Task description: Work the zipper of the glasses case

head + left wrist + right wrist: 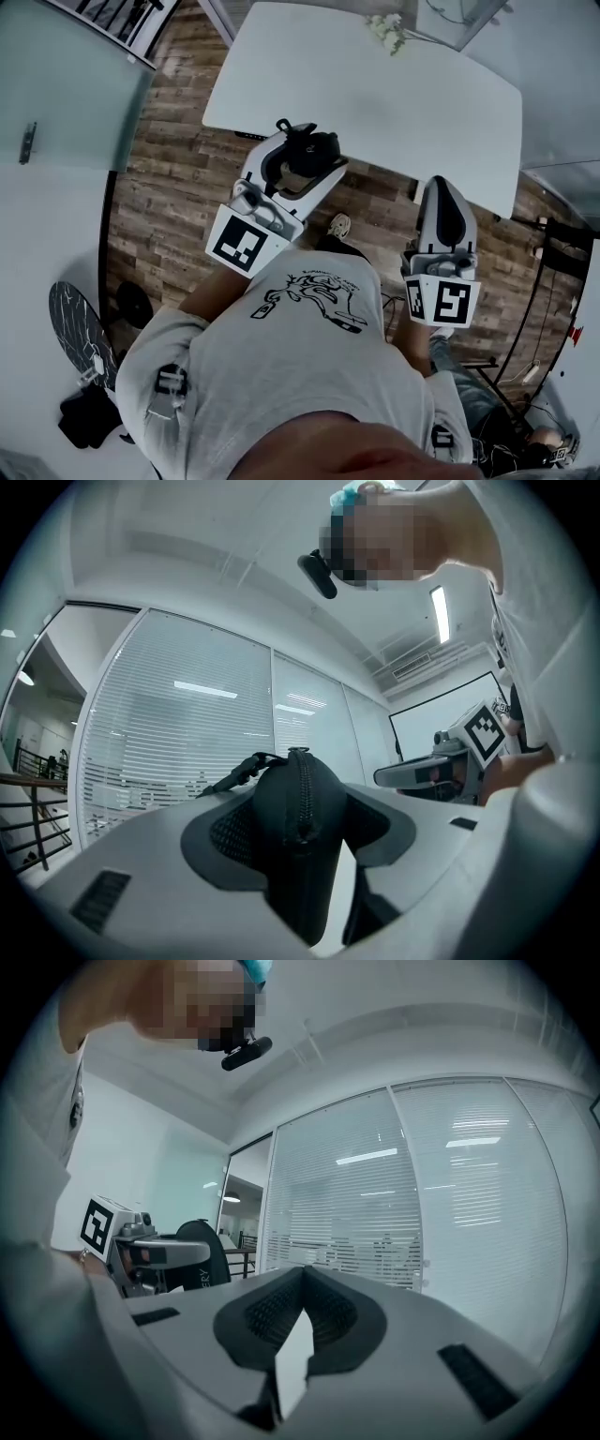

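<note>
In the head view, the left gripper (298, 161) holds the black glasses case (314, 148) in the air short of the white table (375, 84), with the right gripper (444, 202) well apart. In the left gripper view, the jaws pinch the case on both sides, and its zipper (302, 799) faces the camera (the clamp should stay clear of the teeth). In the right gripper view, the jaws are pressed together on nothing and should part before taking the zipper pull.

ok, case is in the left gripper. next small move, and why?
Probably bring the right gripper across to the zipper pull: the left gripper clamps the zipped glasses case with the pull at its top, while the right is shut and empty.
</note>
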Available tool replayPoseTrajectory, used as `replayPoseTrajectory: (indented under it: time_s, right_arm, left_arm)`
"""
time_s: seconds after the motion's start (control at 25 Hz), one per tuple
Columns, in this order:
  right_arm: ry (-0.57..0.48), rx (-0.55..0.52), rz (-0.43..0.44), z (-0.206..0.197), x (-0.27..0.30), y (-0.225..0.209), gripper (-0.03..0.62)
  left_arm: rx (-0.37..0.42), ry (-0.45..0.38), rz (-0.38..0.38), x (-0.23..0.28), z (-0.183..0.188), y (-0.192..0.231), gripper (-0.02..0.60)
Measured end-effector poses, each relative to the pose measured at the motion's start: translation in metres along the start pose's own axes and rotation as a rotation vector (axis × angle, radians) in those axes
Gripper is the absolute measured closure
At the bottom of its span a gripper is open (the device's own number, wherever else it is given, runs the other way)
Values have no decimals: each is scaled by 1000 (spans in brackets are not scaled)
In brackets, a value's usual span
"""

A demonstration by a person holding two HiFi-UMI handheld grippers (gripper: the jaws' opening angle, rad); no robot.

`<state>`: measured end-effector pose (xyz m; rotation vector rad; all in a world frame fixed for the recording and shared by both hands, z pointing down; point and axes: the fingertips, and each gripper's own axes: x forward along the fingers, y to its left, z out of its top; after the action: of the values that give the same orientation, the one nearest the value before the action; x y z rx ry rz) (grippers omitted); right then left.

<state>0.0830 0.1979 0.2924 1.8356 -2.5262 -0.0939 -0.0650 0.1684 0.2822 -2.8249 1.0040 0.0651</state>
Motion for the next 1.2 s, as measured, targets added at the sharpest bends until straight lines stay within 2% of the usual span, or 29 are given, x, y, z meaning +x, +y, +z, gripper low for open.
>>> replayPoseTrajectory:
  time_s: [0.2,0.4,0.76,1.2]
  right_arm:
    - [5,10,4,-7,19,-52,588]
    - [16,14,35,-12,40,-83,588]
    - [36,23,62,-22,81,-104,588]
    - [33,-1,66,-14,177,-107,588]
  left_arm:
    - [20,-1,5,55,-4,2,345]
    - [15,5,18,93,-9,5,345]
    - [10,36,29,127,-25,27,345]
    - [13,21,22,166,-35,110,345]
